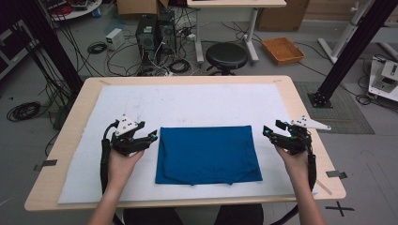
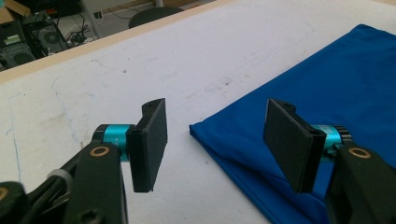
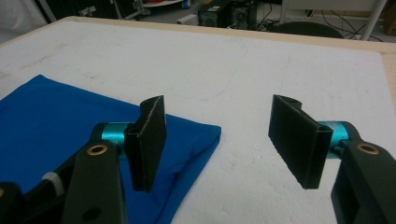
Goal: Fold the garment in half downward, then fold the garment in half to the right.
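Observation:
A folded blue cloth (image 1: 208, 154) lies flat in the middle of the white mat (image 1: 187, 101). My left gripper (image 1: 154, 136) hovers just off the cloth's left edge, jaws wide apart with nothing between them. In the left gripper view the cloth's far corner (image 2: 201, 128) sits below the gap of the left gripper (image 2: 215, 144). My right gripper (image 1: 266, 132) stands open beside the cloth's right edge. In the right gripper view the cloth (image 3: 56, 121) reaches under the left pad of the right gripper (image 3: 219, 142), untouched.
The mat covers a wooden table (image 1: 300, 108). Beyond the far edge stand a black stool (image 1: 226, 55), computer towers (image 1: 155, 30) with loose cables, and an orange tray (image 1: 283, 49) on the floor. Black frame posts (image 1: 349, 51) rise at both sides.

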A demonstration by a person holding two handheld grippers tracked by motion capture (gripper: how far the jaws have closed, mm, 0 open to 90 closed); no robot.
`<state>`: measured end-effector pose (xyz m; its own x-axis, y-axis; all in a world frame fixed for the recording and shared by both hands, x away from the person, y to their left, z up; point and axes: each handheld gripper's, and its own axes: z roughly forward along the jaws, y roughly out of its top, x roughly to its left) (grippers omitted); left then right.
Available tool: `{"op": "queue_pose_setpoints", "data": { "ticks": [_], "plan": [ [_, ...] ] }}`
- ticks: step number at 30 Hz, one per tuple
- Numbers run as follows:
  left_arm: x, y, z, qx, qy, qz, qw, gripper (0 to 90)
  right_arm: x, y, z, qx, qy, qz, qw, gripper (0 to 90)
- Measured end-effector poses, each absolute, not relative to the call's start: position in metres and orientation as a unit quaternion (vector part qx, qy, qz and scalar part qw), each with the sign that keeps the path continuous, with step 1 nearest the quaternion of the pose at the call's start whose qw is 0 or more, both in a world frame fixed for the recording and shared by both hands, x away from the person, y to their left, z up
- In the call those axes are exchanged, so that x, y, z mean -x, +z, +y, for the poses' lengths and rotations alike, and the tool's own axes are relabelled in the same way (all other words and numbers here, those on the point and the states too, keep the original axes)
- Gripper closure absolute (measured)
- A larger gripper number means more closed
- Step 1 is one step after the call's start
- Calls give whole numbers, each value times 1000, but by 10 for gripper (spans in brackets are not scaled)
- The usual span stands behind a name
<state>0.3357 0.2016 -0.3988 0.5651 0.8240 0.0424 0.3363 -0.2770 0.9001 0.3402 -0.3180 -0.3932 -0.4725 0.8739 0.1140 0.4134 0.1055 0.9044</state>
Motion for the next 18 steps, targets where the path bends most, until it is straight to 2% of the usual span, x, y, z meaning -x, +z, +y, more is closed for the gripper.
{"op": "queue_pose_setpoints", "data": {
  "ticks": [18],
  "plan": [
    [-334,-398,202,-749,248,392,473,399,-343,-394,-318,-459,490,703,234,369]
  ]
}}
